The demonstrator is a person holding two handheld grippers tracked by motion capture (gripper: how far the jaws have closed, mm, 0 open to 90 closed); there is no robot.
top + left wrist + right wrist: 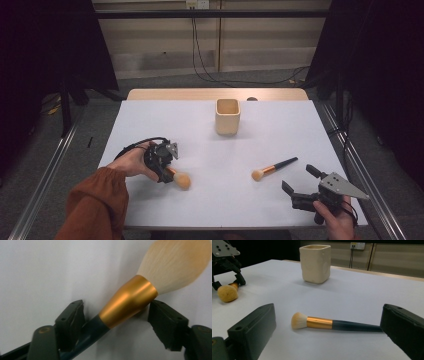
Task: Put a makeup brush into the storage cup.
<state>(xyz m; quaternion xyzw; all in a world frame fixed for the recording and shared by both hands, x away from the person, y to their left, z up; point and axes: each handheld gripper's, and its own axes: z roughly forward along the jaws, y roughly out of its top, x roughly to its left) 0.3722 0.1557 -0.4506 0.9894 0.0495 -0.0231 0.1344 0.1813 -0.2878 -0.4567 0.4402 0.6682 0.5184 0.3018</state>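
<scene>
A large powder brush (130, 302) with a gold ferrule and pale bristles lies at the table's left (182, 180). My left gripper (169, 172) is down over it. Both jaws touch it: one against the dark handle, the other against the ferrule, and the brush sits slanted between them. A smaller brush (275, 167) with a dark handle lies on the table's right side. My right gripper (298, 178) stands open just in front of this small brush (319, 323), its jaws wide apart to either side and touching nothing.
A cream square cup (227, 117) stands upright at the table's middle back, also seen ahead in the right gripper view (315, 263). The white tabletop (280, 135) has edges close to both hands. Cables run over the floor beyond the table.
</scene>
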